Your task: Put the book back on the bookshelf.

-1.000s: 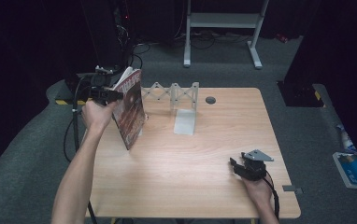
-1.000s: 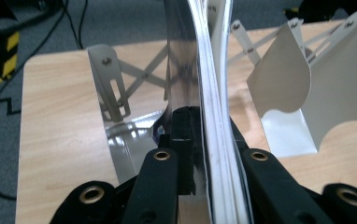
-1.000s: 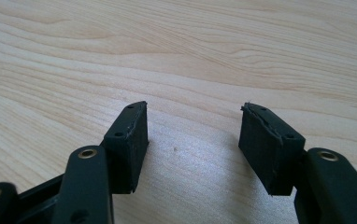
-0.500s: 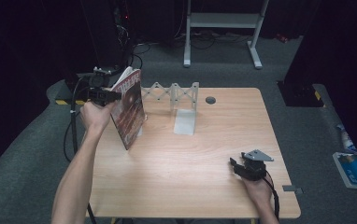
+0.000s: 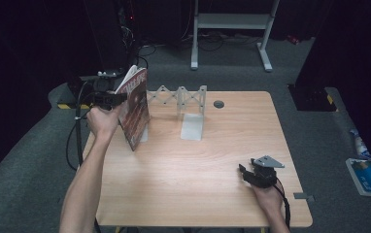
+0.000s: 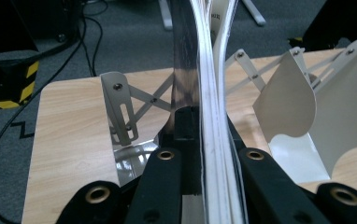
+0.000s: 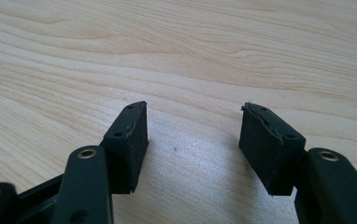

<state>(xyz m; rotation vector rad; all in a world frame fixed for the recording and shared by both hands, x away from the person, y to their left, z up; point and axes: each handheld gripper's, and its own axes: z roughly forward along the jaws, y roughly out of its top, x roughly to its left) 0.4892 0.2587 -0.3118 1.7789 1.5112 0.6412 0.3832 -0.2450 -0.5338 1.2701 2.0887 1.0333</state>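
Nothing moved vs the earlier frames: same pose both hands, same book tilt. Left gripper (image 5: 118,98) at far-left corner of table (image 5: 183,194), jaws clamped on top edge of book (image 5: 135,109), seen close in left gripper view w/ white page block pinched between black pads (image 6: 256,177). Book (image 6: 200,70) upright but leaning, lower edge on tabletop near left edge, dark reddish cover facing right side of table. Expanding metal book rack (image 5: 181,99) along far edge, scissor links running left to right; book's foot at rack's left end, touching or just beside the left divider, can't tell which. White divider plate (image 5: 193,121) of rack further right, well apart from book. Small dark round grommet (image 5: 218,104) near far edge, right of rack. Right gripper (image 5: 251,174) resting low near near-right corner, jaws apart, bare wood between them (image 7: 190,135), holding nothing.
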